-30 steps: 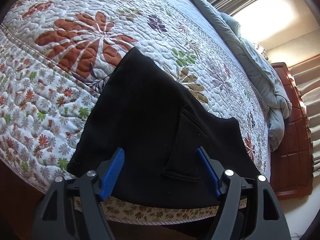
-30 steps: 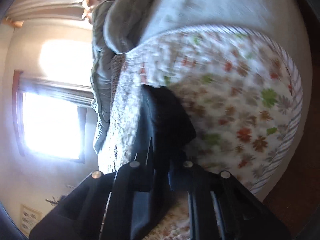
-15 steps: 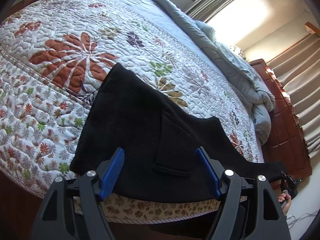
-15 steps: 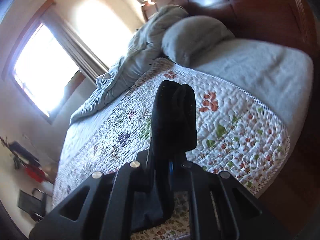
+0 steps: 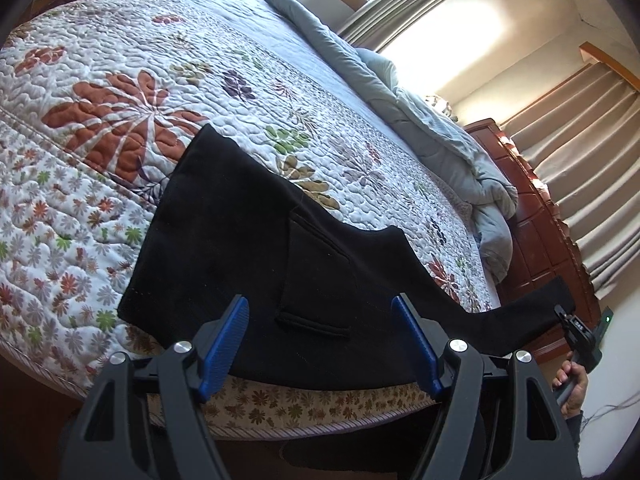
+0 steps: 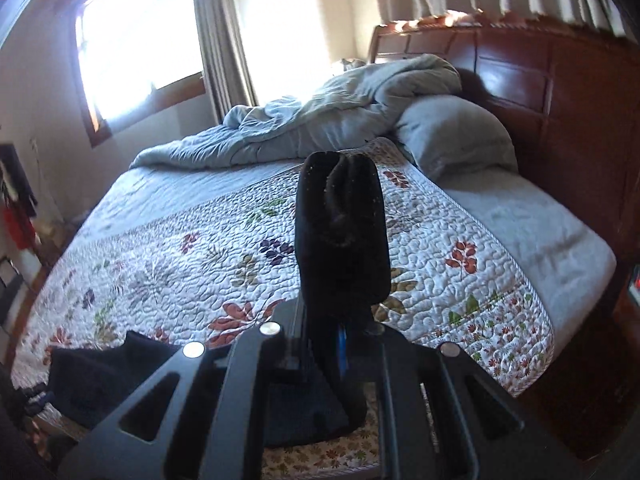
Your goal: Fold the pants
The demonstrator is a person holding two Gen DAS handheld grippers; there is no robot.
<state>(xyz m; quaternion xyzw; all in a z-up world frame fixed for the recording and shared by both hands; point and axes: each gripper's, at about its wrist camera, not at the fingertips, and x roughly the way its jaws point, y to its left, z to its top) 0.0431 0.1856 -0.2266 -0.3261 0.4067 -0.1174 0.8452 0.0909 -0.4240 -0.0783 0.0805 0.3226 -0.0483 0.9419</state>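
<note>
Two grippers in play. Black pants (image 5: 256, 248) lie across the lower middle of the left wrist view, on the floral quilt (image 5: 132, 64) near the bed's front edge, part of the cloth spilling over that edge. Waist end sits centre-left w/ a back pocket (image 5: 316, 280) showing; one leg runs off toward the lower right of the frame. Left gripper (image 5: 326, 344) hangs at the bottom of that view, blue-padded fingers (image 5: 224, 336) spread wide, nothing between them, pants fabric beyond and just under the tips; can't tell if they touch it. Right gripper (image 5: 578, 334) shows at the far lower right of the same frame, clamped on the leg end (image 5: 552, 300), which is lifted clear of the bed; person's hand (image 5: 572, 380) wraps the handle below it. In the right wrist view the right gripper (image 6: 340, 340) fills the bottom, fingers narrow and pinched on a bunched roll of black cloth (image 6: 340, 232) that stands up in the frame's centre. Rest of the pants (image 6: 104, 372) lie dark at lower left of that view. Behind: rumpled grey-blue duvet (image 6: 320, 120) at upper centre, grey pillow (image 6: 452, 136) to its right, red-brown wood headboard (image 6: 540, 72) at upper right, bright window (image 6: 136, 40) w/ curtains (image 6: 216, 32) at upper left.
</note>
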